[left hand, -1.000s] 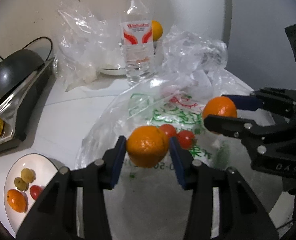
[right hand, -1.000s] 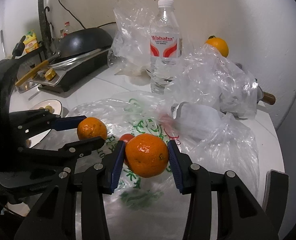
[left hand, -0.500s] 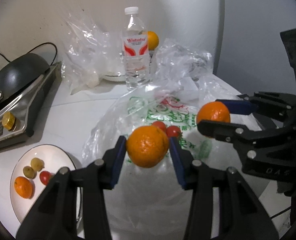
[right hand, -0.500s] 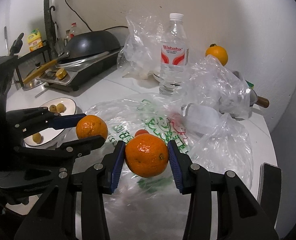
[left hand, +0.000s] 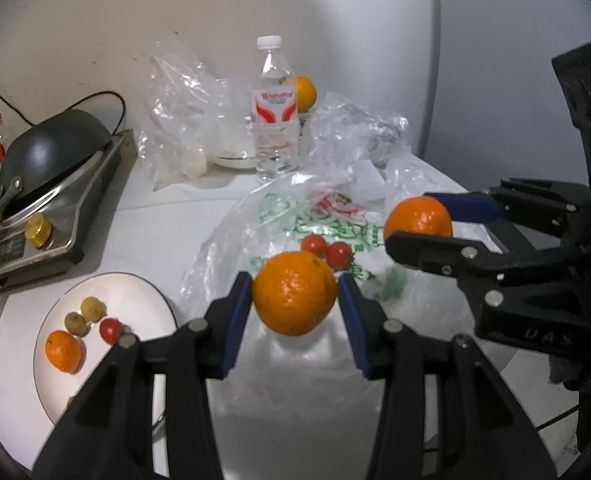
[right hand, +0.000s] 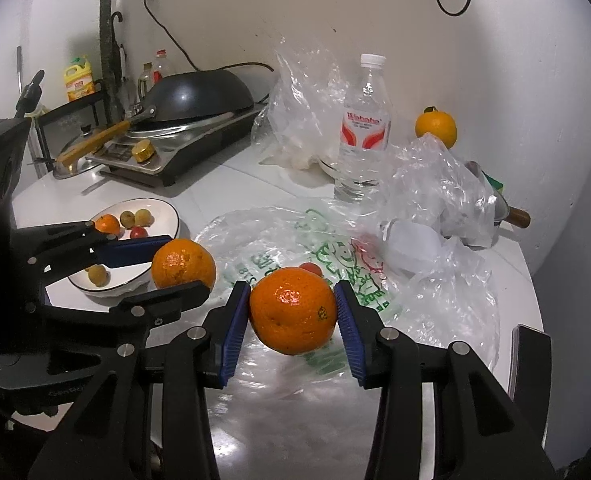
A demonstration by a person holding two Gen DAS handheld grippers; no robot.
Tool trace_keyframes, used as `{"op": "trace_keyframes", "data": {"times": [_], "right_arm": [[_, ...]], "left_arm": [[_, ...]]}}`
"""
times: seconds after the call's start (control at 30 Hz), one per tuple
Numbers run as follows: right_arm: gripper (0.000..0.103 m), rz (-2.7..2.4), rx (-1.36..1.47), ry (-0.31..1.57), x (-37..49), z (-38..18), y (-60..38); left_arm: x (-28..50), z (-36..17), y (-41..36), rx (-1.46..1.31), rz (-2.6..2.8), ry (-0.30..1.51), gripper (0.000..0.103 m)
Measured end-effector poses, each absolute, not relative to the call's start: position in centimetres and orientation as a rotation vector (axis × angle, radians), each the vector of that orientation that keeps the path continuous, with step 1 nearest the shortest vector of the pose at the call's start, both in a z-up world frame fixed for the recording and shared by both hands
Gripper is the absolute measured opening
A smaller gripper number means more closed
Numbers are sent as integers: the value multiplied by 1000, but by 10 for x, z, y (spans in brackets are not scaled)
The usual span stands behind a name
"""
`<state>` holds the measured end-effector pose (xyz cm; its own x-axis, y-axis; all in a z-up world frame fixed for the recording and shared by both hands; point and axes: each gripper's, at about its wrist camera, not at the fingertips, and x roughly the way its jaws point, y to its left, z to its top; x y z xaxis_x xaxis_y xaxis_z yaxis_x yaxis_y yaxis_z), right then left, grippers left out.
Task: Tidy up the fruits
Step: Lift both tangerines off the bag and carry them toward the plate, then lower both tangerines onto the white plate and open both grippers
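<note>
Left claw (left hand: pixel 295 294) clamped on an orange (left hand: pixel 294 292) | right claw (right hand: pixel 293 310) clamped on another orange (right hand: pixel 292 309) | plate (left hand: pixel 143 292) at 9 o'clock, four fruits in | two tomatoes (left hand: pixel 327 250) left on bag (left hand: pixel 279 216) at 12.

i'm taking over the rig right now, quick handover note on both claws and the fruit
Left claw: shut on an orange, held above the printed plastic bag.
Right claw: shut on a second orange, beside the left one.
White plate, left of the bag: holds a small orange, one red tomato and greenish-yellow fruits.
Left to do: set both oranges down, presumably on the plate; two tomatoes lie on the bag; another orange sits by the wall.
</note>
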<state>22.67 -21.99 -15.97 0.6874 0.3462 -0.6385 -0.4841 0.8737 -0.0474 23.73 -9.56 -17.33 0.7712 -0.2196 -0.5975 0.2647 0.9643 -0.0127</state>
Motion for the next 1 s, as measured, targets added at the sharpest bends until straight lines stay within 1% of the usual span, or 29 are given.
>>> {"op": "trace_keyframes", "data": {"times": [0.5,1.0], "right_arm": [[46,479,-235,649,207,-157,-194],[46,488,-261,665,197,-169,-153]], "left_arm": [[207,-167,-67,67,-238,616,45],[189,-184,-25,43,-213,624,45]]}}
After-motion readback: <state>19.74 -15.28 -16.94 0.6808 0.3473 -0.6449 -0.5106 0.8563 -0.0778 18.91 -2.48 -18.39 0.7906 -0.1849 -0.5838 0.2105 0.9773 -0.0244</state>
